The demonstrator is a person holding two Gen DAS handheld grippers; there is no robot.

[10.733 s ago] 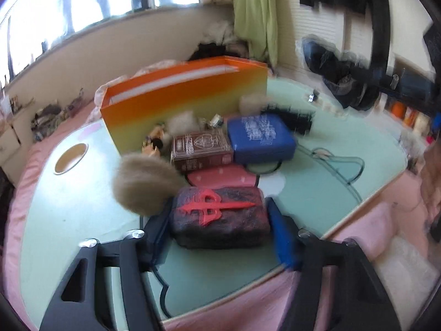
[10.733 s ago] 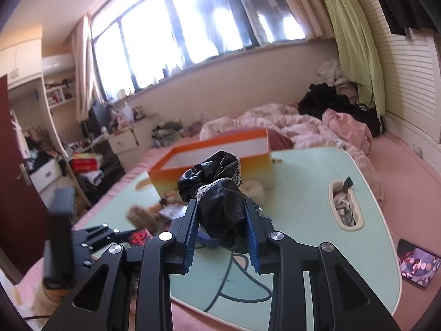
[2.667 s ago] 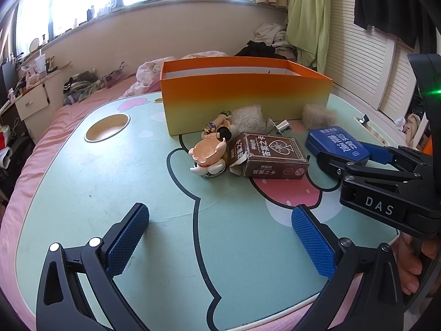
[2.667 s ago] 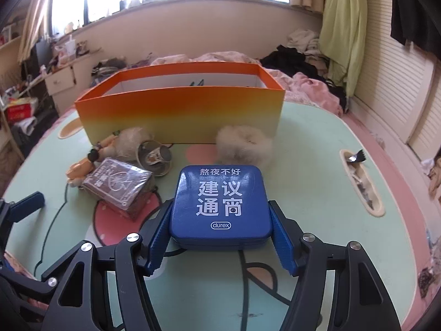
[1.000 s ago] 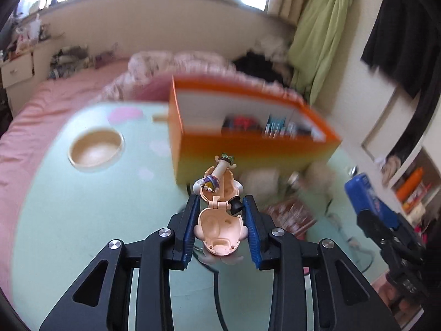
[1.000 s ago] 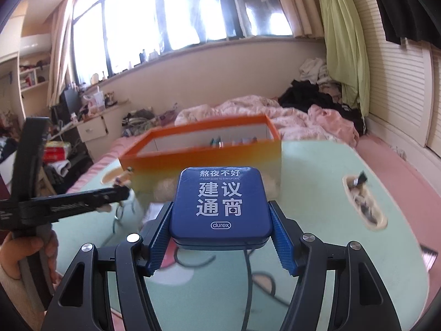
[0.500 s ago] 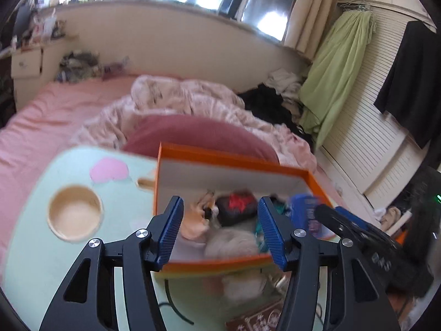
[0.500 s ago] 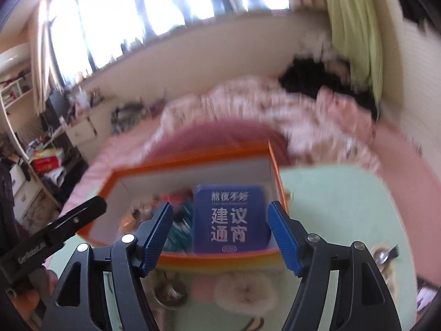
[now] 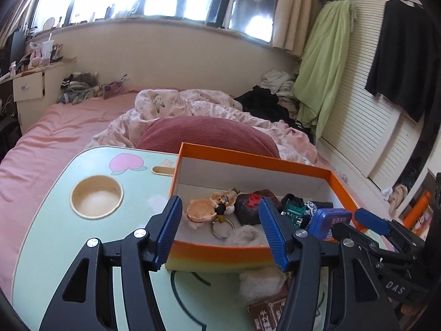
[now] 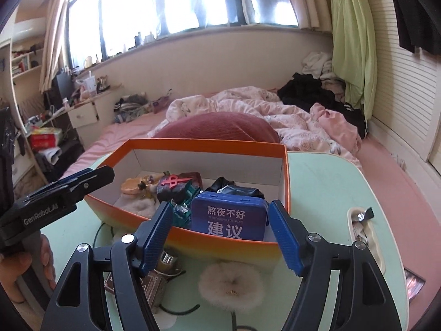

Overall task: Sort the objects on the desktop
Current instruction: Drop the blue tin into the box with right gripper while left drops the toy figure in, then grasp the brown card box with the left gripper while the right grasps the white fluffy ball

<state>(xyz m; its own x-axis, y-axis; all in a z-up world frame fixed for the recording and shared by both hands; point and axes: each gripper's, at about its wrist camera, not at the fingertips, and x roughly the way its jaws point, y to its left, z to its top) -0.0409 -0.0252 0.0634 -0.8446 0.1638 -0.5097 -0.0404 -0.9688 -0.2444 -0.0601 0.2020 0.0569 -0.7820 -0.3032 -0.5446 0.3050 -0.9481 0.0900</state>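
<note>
Left wrist view: above the near left end of the orange box, facing forward and down into it, close. Right wrist view: above its near right end, same heading. Shared: the box interior, blue tin, bed beyond.

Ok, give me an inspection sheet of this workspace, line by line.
Surface: mint-green table.
Job's things: orange box holds blue tin, figure keychain, dark pouch.
Clutter: fluffy pompom and brown card box lie outside the box.
Grippers: left hand-held gripper open, empty; right hand-held gripper open, empty.
Cables: nothing seen.
Surroundings: bed with pink quilt, green curtain.
</note>
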